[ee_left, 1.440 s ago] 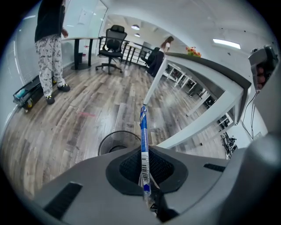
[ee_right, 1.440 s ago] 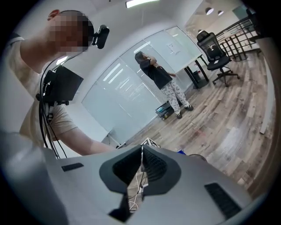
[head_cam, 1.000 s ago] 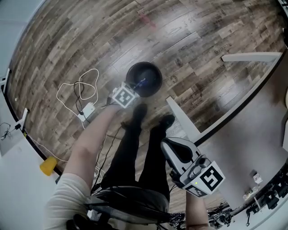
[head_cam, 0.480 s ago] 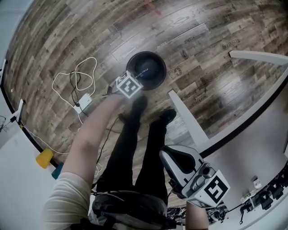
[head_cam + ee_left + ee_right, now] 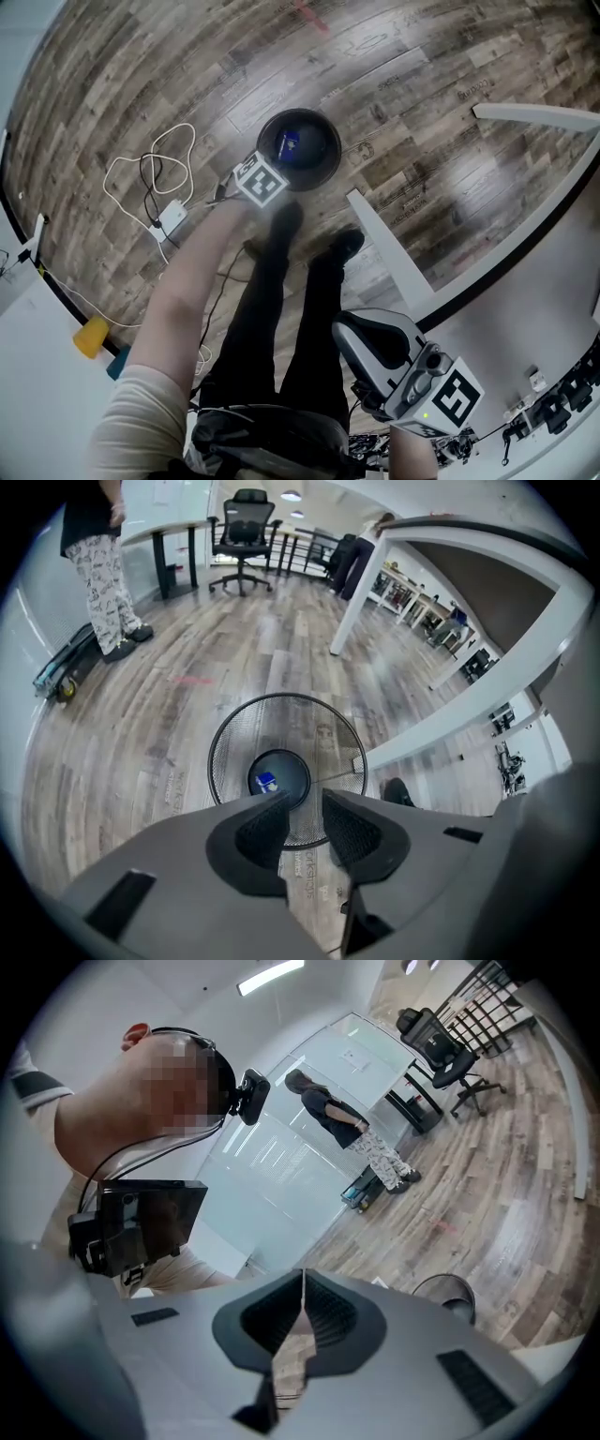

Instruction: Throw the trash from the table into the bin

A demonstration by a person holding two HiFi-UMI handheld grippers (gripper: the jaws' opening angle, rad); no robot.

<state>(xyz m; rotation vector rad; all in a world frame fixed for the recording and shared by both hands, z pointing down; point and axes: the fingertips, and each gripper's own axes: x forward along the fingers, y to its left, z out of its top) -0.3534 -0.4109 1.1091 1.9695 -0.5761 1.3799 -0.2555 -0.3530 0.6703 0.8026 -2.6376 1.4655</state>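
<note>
In the head view, you hold the left gripper (image 5: 266, 175) over the near rim of the round mesh bin (image 5: 327, 157), which stands on the wood floor (image 5: 141, 84). It points steeply down. A small blue piece of trash (image 5: 288, 142) lies on the bin's bottom. It is too small here to tell its long axis or which way it points. Your right gripper (image 5: 361, 328) hangs low by your waist, beside the white table (image 5: 534, 281) and well apart from the bin. This view shows neither pair of jaws.

The left gripper view looks straight down into the bin (image 5: 230, 747). The trash (image 5: 267, 781) shows as a blue and white scrap on the dark bottom, left of centre. Its direction is no clearer here. The left gripper (image 5: 302, 805) has a narrow gap between its jaws, which have just been opening. Nothing is between them, and only mesh and floor show through. This view alone shows a person in patterned trousers (image 5: 105, 569) and an office chair (image 5: 246, 522) beyond.

In the right gripper view, the right gripper (image 5: 302, 1281) has its jaws pressed together and holds nothing. It points nearly level across the room. The bin (image 5: 452, 1290) peeks over the jaw body at right, and its contents are hidden.
</note>
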